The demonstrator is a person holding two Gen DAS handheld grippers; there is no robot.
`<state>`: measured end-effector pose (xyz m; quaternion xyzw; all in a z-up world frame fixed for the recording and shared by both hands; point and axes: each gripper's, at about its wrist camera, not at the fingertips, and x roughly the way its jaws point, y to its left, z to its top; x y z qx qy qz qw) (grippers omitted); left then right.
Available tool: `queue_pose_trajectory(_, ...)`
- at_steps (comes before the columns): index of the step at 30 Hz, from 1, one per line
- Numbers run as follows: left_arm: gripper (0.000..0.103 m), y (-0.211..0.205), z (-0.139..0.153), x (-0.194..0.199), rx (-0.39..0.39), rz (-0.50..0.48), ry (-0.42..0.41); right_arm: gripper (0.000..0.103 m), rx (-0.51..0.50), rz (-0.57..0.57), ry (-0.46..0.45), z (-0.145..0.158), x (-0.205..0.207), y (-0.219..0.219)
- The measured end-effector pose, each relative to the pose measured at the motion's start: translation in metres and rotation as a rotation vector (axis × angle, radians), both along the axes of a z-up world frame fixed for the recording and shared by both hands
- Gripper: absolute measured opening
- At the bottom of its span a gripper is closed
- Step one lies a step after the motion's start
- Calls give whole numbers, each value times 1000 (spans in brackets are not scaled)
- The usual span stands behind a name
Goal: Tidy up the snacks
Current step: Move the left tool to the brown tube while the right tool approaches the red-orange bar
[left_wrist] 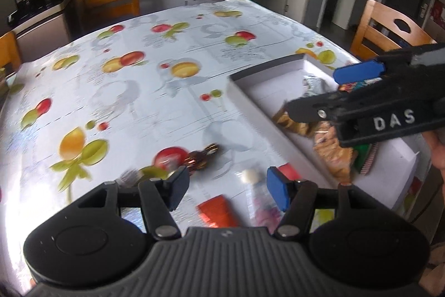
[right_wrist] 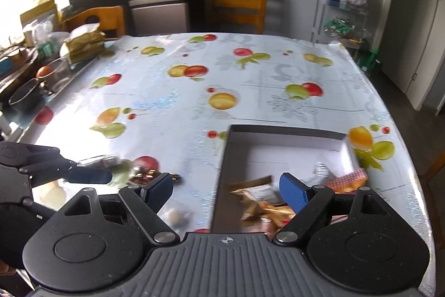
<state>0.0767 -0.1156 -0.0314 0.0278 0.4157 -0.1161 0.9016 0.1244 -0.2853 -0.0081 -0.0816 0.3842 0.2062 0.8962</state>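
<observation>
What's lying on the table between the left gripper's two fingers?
An orange packet and a clear wrapper holding a white sweet, seen in the left wrist view.

Both tools I carry look alike. My left gripper (left_wrist: 226,192) has a grey ribbed housing flanked by two round black discs, with black linkage arms pinned by silver screws. Its fingers (left_wrist: 279,192) end in flat pads, the right one bright blue, the left one dark navy. My right gripper (right_wrist: 226,192) has the same build, with a small cross mark on the ribbed grey part. Seen from the left camera, its side carries white letters reading DAS.
</observation>
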Motion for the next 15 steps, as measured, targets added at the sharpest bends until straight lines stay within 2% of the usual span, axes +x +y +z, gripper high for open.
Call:
queue_pose_trajectory(6,61,33,-3,-5,-6,50,9,82,-5,33,23,-5,-9,24)
queue_pose_trajectory(15,61,55,-8,-11,3,36,10,76,-6,34,62,-15,-21,44)
